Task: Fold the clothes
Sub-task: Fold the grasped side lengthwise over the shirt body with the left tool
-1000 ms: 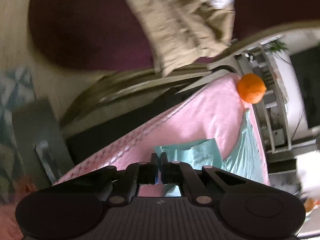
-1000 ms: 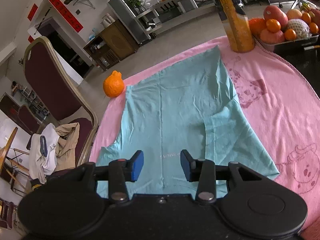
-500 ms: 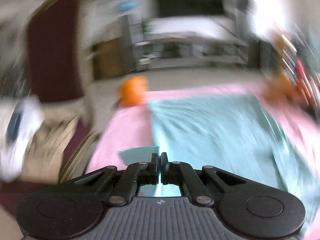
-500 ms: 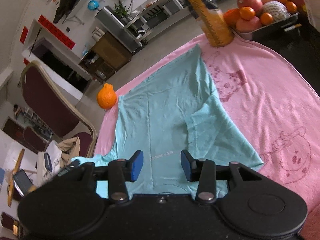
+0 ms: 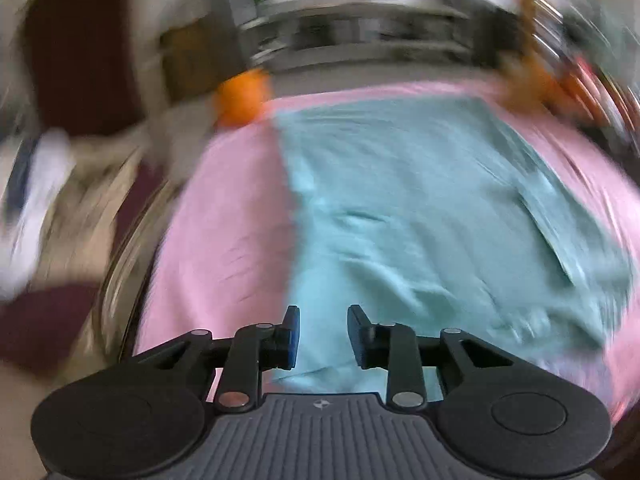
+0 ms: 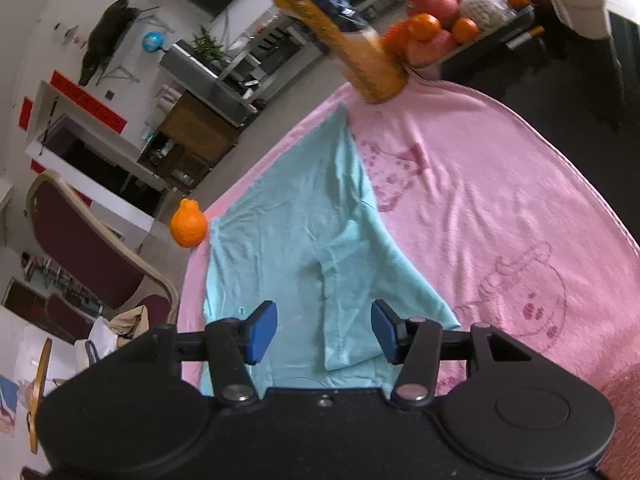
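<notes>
Left wrist view, heavily blurred by motion: the left gripper (image 5: 319,336) is seen at the bottom edge with its fingers (image 5: 291,338) parted and nothing held between them. Beneath and beyond it, a light teal garment (image 5: 420,220) is spread flat on a pink blanket (image 5: 224,232) that covers the surface. An orange fruit (image 5: 242,98) is seen at the blanket's far left corner. A dark red chair (image 5: 76,60) piled with pale clothes is smeared along the left side.

Right wrist view, sharp: the right gripper (image 6: 324,330) is shown with its blue-padded fingers (image 6: 262,332) spread wide and empty, above the near edge of the teal garment (image 6: 288,240). One side of the garment is folded inward over its middle, so a doubled panel lies between the fingers. The pink blanket (image 6: 500,200), printed with faint cartoon figures, is seen around it. The orange fruit (image 6: 188,224) rests at the blanket's left edge, just beside the garment's corner. An orange drink bottle (image 6: 340,36) stands at the far edge, with a tray of fruit (image 6: 460,20) behind it. The dark red chair (image 6: 84,240) stands at left.
</notes>
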